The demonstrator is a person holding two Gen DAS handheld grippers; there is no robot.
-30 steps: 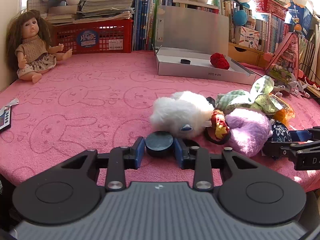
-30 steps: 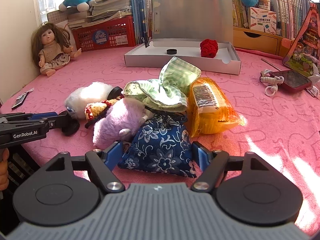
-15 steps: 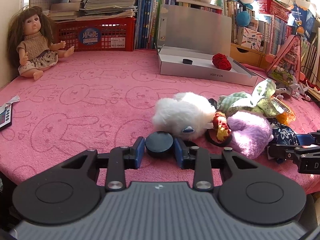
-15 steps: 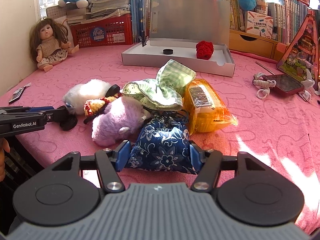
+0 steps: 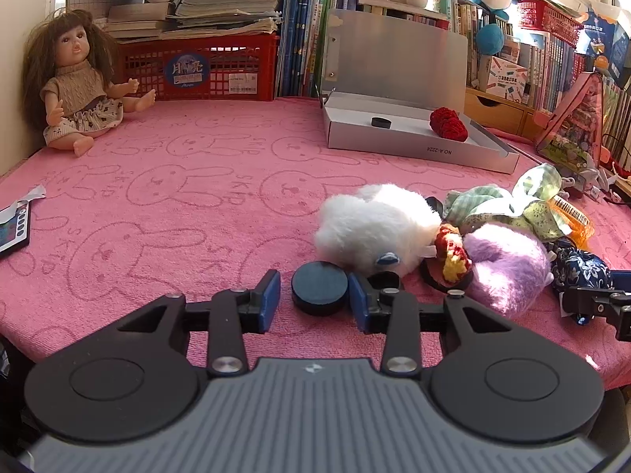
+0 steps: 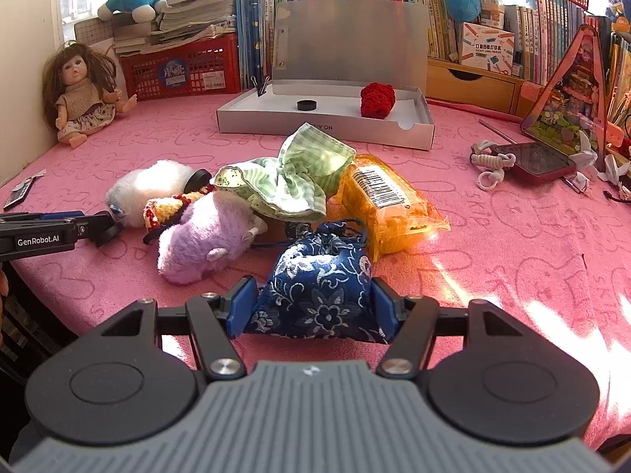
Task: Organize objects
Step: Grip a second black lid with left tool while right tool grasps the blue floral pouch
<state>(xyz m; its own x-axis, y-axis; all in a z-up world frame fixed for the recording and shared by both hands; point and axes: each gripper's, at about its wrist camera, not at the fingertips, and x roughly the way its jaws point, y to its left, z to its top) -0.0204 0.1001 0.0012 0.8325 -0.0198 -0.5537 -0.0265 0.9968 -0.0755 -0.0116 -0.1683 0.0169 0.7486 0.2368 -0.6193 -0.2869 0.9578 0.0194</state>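
My left gripper (image 5: 314, 295) has just been opening, so its jaws stand apart with the black disc (image 5: 320, 287) loose between them near the front edge of the pink cloth (image 5: 189, 181). My right gripper (image 6: 312, 307) has its jaws clamped on the blue floral pouch (image 6: 320, 287), having just eased slightly wider. Toward the back edge, the open grey box (image 6: 327, 128) holds a small black puck (image 6: 307, 105) and a red knitted ball (image 6: 377, 99).

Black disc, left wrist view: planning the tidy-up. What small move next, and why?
Probably close the left gripper on the black disc: its jaws have just been opening, a gap shows beside the disc on the pink cloth, and a similar disc lies in the grey box.
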